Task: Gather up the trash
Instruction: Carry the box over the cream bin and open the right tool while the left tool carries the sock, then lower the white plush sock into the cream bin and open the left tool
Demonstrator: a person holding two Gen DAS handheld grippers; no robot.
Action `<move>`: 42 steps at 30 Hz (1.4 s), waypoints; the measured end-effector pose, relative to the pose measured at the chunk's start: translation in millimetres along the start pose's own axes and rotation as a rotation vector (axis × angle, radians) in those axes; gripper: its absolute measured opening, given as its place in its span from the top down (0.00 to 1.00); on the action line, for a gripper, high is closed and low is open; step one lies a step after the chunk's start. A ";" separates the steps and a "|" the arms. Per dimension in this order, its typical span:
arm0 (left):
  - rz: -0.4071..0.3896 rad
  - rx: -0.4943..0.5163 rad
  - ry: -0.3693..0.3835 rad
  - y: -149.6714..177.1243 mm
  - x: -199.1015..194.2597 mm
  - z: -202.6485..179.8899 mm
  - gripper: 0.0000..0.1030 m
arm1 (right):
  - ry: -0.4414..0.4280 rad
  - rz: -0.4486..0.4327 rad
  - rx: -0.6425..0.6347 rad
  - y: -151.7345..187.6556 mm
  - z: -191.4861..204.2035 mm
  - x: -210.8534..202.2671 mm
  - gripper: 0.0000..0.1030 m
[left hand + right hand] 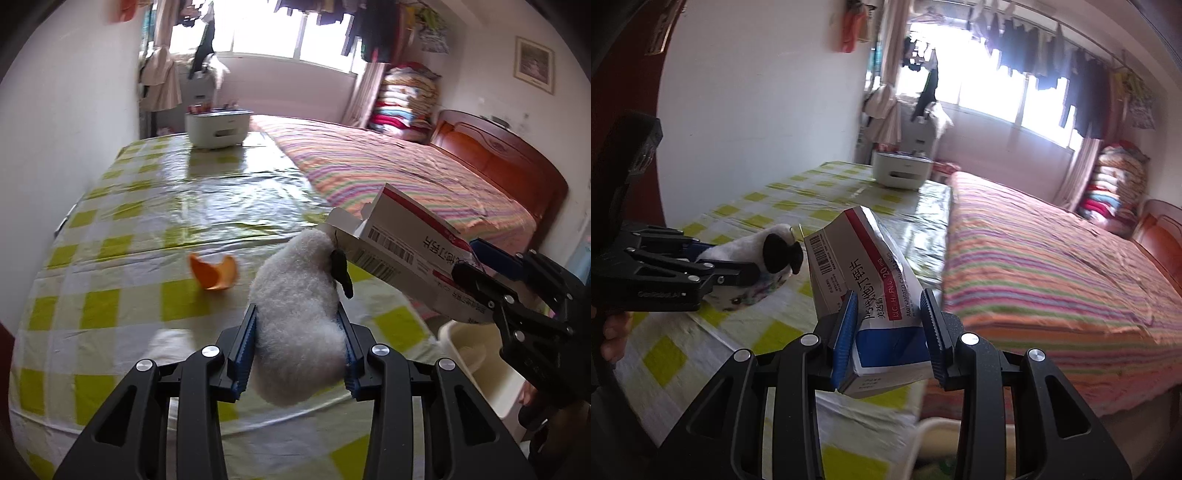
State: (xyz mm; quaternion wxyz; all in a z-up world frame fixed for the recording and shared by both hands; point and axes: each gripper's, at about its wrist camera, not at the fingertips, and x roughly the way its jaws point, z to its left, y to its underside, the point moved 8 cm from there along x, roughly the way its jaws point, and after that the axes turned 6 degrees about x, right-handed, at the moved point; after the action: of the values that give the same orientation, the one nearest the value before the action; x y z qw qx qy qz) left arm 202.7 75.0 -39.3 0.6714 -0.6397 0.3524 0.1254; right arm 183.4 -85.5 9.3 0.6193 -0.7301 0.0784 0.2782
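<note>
Both grippers loaded over the desk (110, 206).
I'm pinching a fluffy white toy (295, 314) in my left gripper (297, 350), a crumpled medicine box (871, 280) in my right gripper (888, 332); orange peel (214, 271) is lying below.

Open tablecloth (155, 206) stretches ahead; only the orange peel (214, 271) and far white appliance (218, 127) obstruct.

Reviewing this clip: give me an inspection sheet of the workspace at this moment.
Surface: table under a green-checked plastic cloth.
Job's things: orange peel lying on the cloth; medicine box, crumpled; white bin below the table edge.
Clutter: fluffy white toy; white appliance at the far end.
Grippers: left gripper shut on the toy; right gripper shut on the box.
Cables: nothing seen.
Surroundings: striped bed, folded quilts, hanging laundry.
</note>
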 end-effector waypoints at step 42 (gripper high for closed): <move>0.079 0.219 0.259 22.3 31.7 -176.8 0.63 | 0.362 -0.026 0.501 105.6 -169.1 -98.2 0.33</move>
State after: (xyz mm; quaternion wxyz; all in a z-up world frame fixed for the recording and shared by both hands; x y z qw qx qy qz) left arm 156.4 -98.2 -64.7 0.6805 -0.5594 0.4724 0.0289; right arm 105.4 -291.7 -19.0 0.7593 -0.5934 0.2445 0.1077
